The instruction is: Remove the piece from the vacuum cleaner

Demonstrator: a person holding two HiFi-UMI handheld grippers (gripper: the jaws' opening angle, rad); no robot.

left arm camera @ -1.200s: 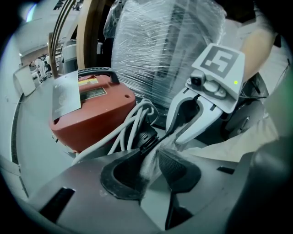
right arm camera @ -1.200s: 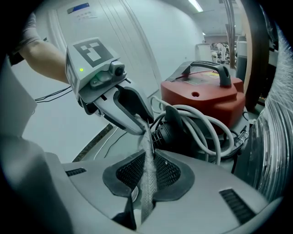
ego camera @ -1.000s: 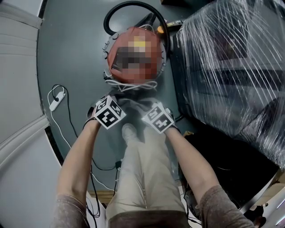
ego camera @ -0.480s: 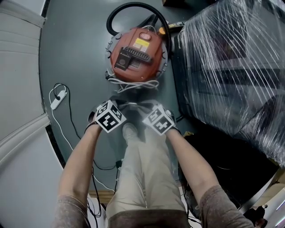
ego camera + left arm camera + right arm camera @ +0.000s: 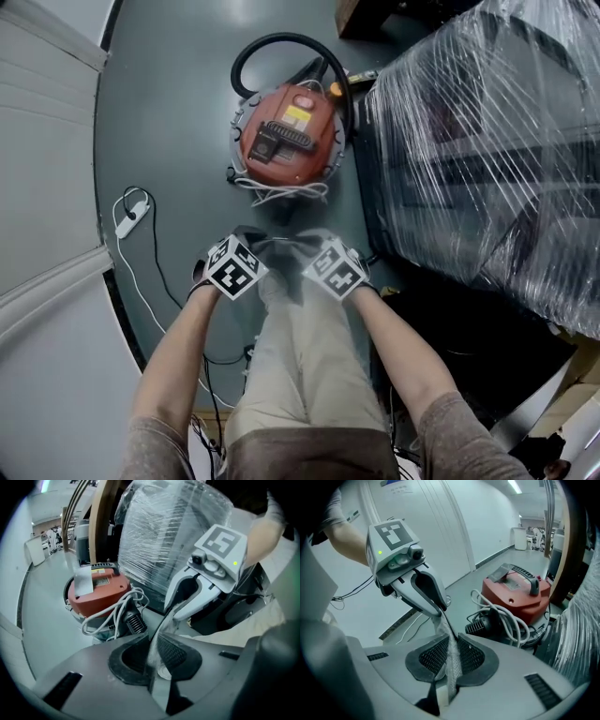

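Whitish mesh sheet (image 5: pixel 453 663), pinched between right fingers (image 5: pixel 469 656), also between left fingers (image 5: pixel 172 653)

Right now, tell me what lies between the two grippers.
A thin pale fabric piece stretches between them: the left gripper and the right gripper each pinch one end. Both gripper views show it; the head view only faintly.

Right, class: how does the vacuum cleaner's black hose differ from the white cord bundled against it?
The black hose is thick; the white cord is thin. The hose sweeps in one wide arc round the far side of the vacuum cleaner; the cord lies in several loose loops on its near side. Both sit close against the red body.
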